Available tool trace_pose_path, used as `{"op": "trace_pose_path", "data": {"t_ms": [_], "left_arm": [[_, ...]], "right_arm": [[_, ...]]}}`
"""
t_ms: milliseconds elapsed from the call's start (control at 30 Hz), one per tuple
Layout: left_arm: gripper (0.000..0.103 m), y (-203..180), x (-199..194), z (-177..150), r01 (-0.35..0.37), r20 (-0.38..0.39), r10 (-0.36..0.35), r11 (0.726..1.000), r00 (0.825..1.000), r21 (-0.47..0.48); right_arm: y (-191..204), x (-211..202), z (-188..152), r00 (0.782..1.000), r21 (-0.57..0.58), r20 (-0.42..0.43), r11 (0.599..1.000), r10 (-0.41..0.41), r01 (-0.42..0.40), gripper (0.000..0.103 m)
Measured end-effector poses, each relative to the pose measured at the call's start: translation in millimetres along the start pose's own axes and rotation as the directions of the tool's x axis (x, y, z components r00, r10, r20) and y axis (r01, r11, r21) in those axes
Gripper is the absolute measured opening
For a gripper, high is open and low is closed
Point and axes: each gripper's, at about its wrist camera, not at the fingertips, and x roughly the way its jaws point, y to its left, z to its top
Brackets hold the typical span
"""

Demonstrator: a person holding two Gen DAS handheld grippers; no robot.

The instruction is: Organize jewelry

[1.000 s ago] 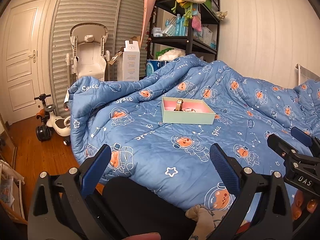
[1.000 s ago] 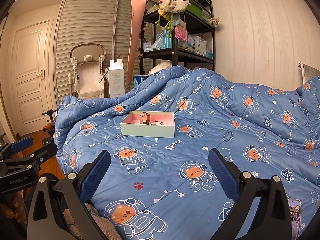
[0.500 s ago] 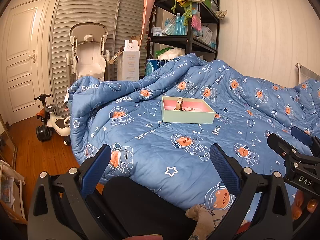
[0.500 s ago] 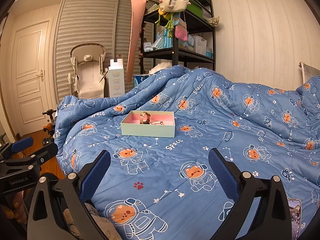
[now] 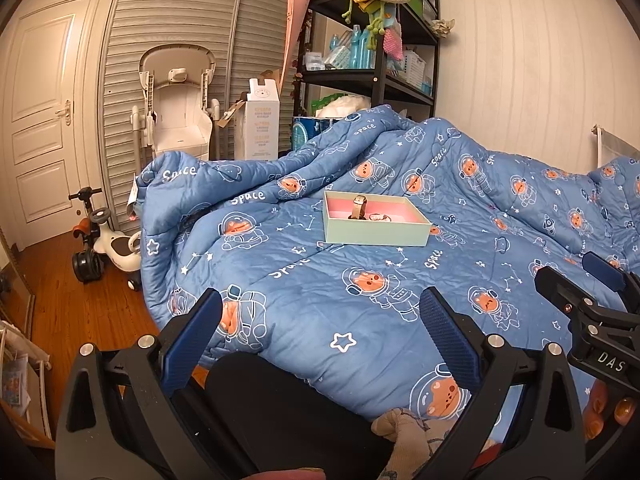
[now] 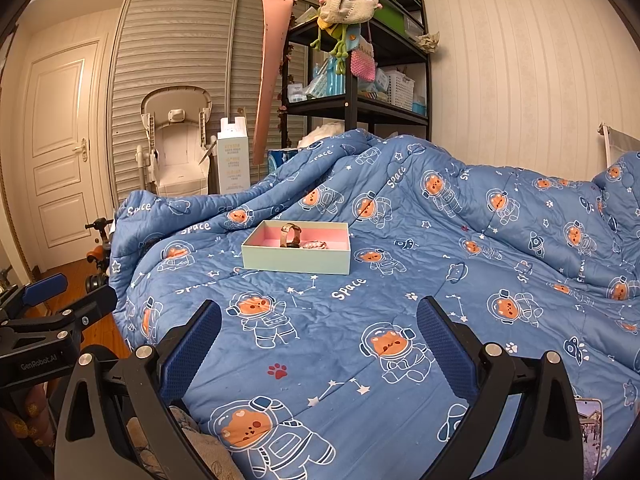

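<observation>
A pale green box with a pink lining sits on the blue space-print quilt. Inside it a watch stands upright and a small bracelet lies beside it. My left gripper is open and empty, held well short of the box near the bed's front edge. My right gripper is open and empty, also well short of the box. Each gripper shows at the edge of the other's view.
A black shelf rack with bottles and hanging knit bags stands behind the bed. A white baby chair, a tall carton and a ride-on toy are at the left on the wood floor. A phone lies at the lower right.
</observation>
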Motion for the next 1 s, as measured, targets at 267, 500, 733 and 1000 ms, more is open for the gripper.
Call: {"op": "trace_pose_path", "data": {"t_ms": [267,500,733,1000], "left_arm": [[0.097,0.2,1.2,-1.3,0.0,-0.007,0.0,1.0,1.0,0.0],[0.097,3.4,1.6,-2.5,-0.001,-0.009,0.001,1.0,1.0,0.0],[0.097,5.3,1.0,-1.6,-0.003,-0.012,0.003,1.0,1.0,-0.001],[0.097,5.2,0.6,-1.4,-0.003,-0.012,0.003,1.0,1.0,-0.002]], "right_arm": [[-0.1,0.0,0.2,1.0,0.0,0.0,1.0,0.0,0.0,0.096],[0.2,0.1,-0.2,1.0,-0.001,-0.002,1.0,0.001,-0.001,0.096],[0.1,0.1,0.1,1.0,-0.001,-0.001,1.0,0.001,-0.001,0.096],[0.2,-0.2,0.3,1.0,-0.001,-0.001,1.0,0.001,-0.001,0.096]]}}
